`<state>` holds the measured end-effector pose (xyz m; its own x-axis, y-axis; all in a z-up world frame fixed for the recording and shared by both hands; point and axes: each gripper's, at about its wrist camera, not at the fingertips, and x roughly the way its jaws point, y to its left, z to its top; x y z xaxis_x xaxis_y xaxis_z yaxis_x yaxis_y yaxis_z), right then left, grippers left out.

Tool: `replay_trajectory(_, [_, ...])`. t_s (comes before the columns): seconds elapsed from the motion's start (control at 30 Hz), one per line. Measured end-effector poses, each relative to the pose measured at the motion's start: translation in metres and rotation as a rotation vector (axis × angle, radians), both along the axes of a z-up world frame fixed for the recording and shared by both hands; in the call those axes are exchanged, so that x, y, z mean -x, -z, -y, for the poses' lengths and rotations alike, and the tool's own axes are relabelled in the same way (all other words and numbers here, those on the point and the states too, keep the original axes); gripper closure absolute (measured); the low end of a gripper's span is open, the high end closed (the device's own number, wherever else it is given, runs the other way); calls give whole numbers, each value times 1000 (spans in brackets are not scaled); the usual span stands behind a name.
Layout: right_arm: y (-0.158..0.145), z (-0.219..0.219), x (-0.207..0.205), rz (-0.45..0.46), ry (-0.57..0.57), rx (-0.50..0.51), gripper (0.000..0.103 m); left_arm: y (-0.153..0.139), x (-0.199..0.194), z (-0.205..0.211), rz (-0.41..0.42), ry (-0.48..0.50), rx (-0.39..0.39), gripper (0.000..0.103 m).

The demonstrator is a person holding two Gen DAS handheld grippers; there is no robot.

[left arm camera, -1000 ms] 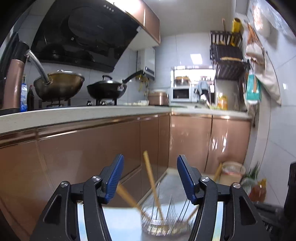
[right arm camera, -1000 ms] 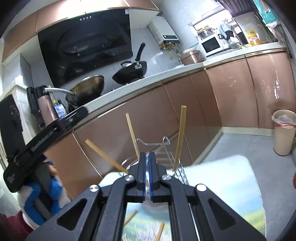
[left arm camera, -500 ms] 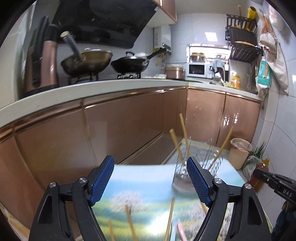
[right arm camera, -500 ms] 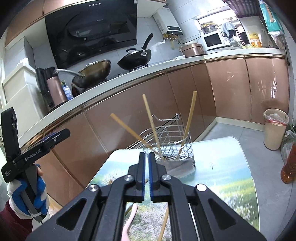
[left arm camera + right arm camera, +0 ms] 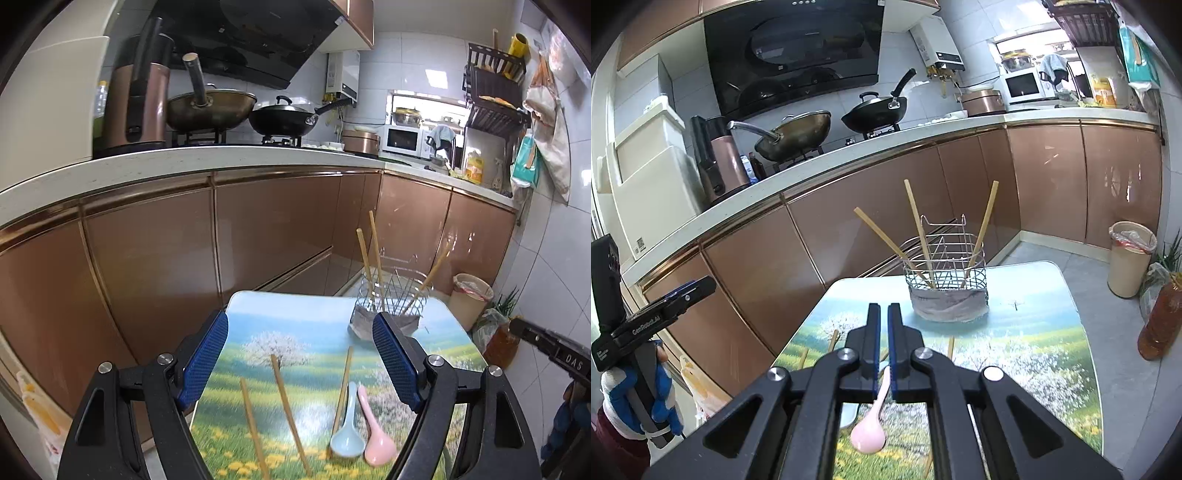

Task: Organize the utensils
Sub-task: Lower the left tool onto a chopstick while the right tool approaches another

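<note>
Table (image 5: 295,325), glossy landscape print, centre frame. Wire basket (image 5: 945,258) at its far edge holds 3 wooden chopsticks (image 5: 918,229). Left gripper (image 5: 301,354) released above 3 loose chopsticks (image 5: 288,406). Right gripper (image 5: 883,332) clenched, empty, over pink spoon (image 5: 870,432).

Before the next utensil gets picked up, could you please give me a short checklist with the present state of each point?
1. Left tool open and empty: ok.
2. Right tool shut, holding nothing: ok.
3. Wire mesh utensil basket upright on the landscape-print table: ok.
4. Three wooden chopsticks already standing in basket: ok.
5. Pale blue plastic spoon and pink plastic spoon lying within view: ok.
6. All utensils stowed: not ok.
</note>
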<state>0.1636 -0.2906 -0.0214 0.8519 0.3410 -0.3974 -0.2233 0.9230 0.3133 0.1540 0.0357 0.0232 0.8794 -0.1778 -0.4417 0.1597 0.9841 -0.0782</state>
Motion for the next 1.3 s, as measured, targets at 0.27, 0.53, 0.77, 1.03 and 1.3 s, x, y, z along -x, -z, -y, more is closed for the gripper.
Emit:
replay_trajectory(0.27, [-13,-6,41,21,7,35,90,0,33,-27,-27,-34,23,17])
replay_trajectory(0.53, [-9,-8,57,11,22,65,62,14,37,-45,-89,-27,42,17])
replay_trajectory(0.77, [6,-13,41,-40,18,96,62,36,21,-52,-152,-40,24,17])
replay_trajectory(1.03, [38,-16,0,-137,8,117,62,73,-13,-47,-257,-38,6,19])
replay_trajectory(1.3, [80,-10,-53,-285,7,146,63,118,-66,-27,-418,10,-29,32])
